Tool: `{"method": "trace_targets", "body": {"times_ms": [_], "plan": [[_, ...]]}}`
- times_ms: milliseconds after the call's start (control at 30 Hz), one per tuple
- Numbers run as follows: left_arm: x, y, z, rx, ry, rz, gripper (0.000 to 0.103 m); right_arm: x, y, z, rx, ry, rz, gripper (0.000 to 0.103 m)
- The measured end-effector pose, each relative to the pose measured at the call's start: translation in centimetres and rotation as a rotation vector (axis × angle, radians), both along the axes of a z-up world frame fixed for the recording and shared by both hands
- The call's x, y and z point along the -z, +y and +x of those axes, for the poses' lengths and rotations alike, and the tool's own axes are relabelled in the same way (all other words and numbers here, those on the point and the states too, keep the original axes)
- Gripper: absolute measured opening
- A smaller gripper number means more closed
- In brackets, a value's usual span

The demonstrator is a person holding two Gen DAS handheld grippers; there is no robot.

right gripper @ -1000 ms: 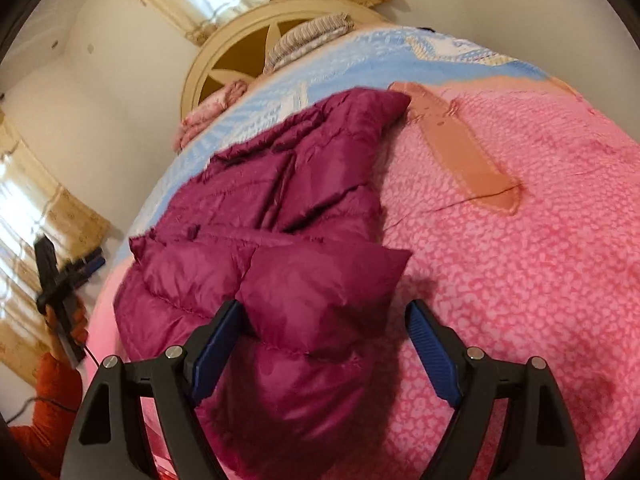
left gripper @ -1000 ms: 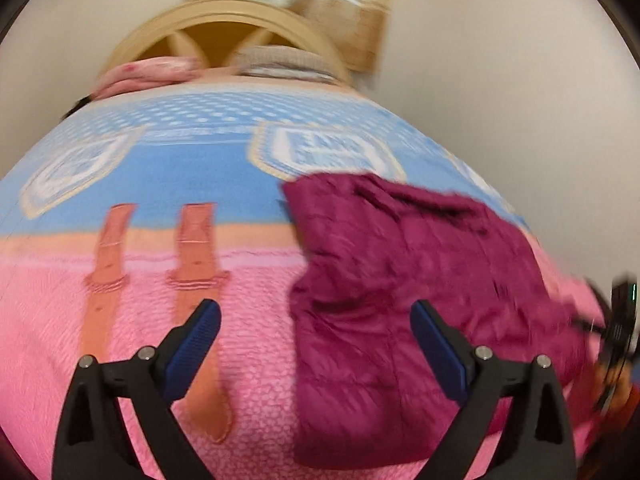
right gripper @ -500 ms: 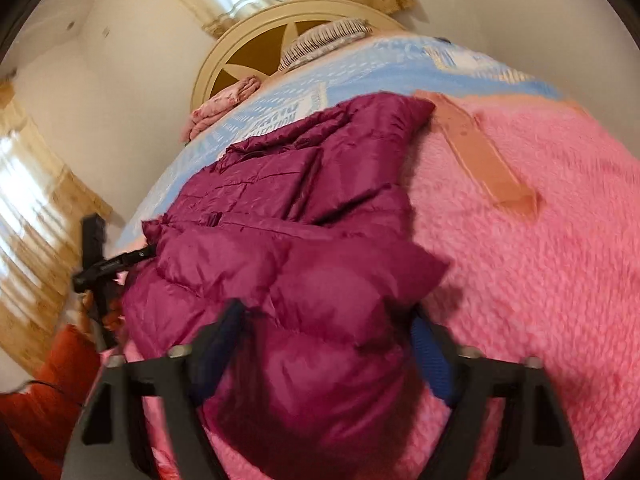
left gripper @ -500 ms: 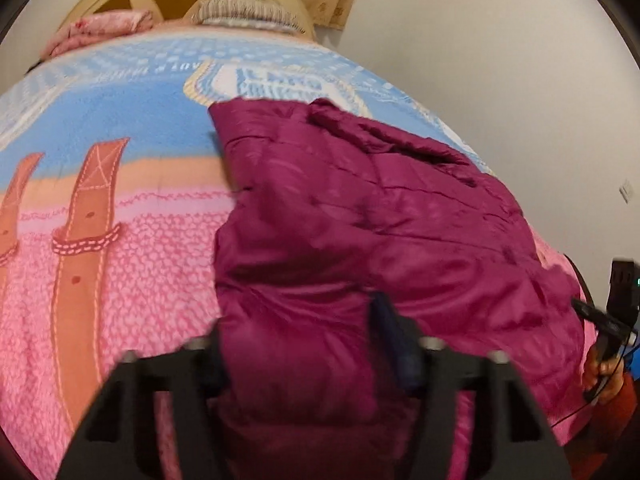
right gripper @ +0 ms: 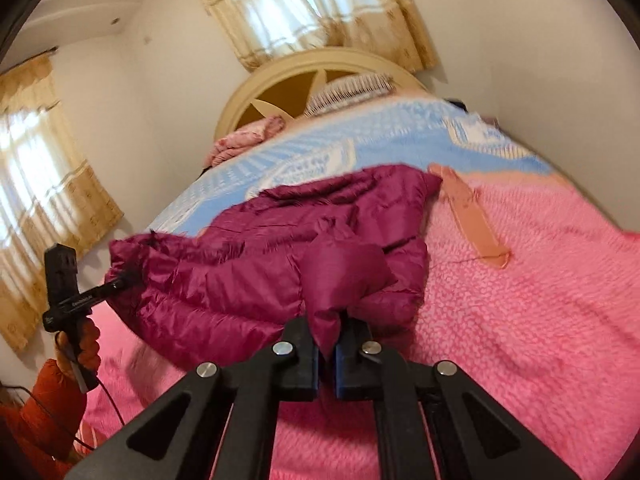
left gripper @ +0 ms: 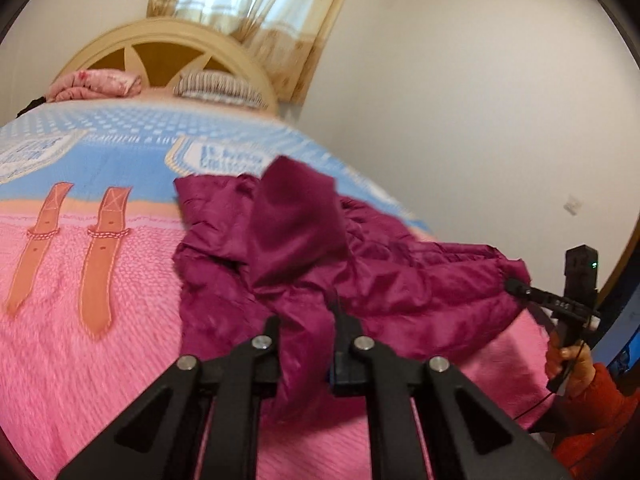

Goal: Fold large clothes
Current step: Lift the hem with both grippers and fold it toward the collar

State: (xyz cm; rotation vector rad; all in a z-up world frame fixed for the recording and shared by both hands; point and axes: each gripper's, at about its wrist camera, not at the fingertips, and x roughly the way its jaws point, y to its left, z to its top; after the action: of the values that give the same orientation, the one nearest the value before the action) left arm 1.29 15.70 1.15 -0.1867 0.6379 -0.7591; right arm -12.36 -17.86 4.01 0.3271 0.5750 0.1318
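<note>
A magenta puffer jacket lies crumpled on the pink and blue bedspread. My left gripper is shut on a fold of the jacket's near edge and holds it lifted off the bed. In the right wrist view my right gripper is shut on another bunched fold of the jacket and holds it raised. Each view shows the other gripper clamped on the jacket's far corner, the right gripper in the left wrist view and the left gripper in the right wrist view.
The bed has a cream arched headboard with a pink pillow and a striped pillow. A white wall runs close along the bed's right side. Curtained windows are behind the headboard and on the side wall.
Both grippers were open above the jacket, came down over its near edge, closed on folds of it, and have lifted those folds up off the bedspread.
</note>
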Motion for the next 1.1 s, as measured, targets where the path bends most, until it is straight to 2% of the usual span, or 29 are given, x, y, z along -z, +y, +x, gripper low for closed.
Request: {"method": "trace_targets", "body": {"times_ms": [200, 400, 567, 700, 833, 867, 1100], "plan": [[0.1, 1.8, -4.9, -0.034, 0.009, -0.118, 0.01, -2.0, 0.4, -5.2, 0.003, -0.073, -0.027, 0.003], [-0.7, 2.8, -8.5, -0.023, -0.028, -0.156, 0.009, -3.5, -0.2, -9.7, 0.011, -0.124, -0.028, 0.003], [-1.2, 4.1, -11.3, -0.009, -0.05, -0.189, 0.009, -4.9, 0.5, -13.6, 0.002, -0.159, -0.072, 0.003], [-1.6, 4.7, -11.4, -0.034, -0.053, -0.17, 0.009, -6.4, 0.8, -15.2, 0.0, -0.179, -0.109, 0.003], [-3.0, 4.0, -8.1, -0.075, -0.029, -0.151, 0.009, -7.7, 0.3, -11.5, 0.009, -0.188, -0.128, 0.003], [-3.4, 3.5, -6.2, -0.093, -0.014, -0.14, 0.009, -7.9, 0.2, -10.4, 0.011, -0.186, -0.131, 0.003], [-4.2, -0.3, 7.3, -0.19, 0.059, -0.078, 0.009, -7.8, -2.5, 3.8, 0.077, -0.132, -0.174, 0.003]]}}
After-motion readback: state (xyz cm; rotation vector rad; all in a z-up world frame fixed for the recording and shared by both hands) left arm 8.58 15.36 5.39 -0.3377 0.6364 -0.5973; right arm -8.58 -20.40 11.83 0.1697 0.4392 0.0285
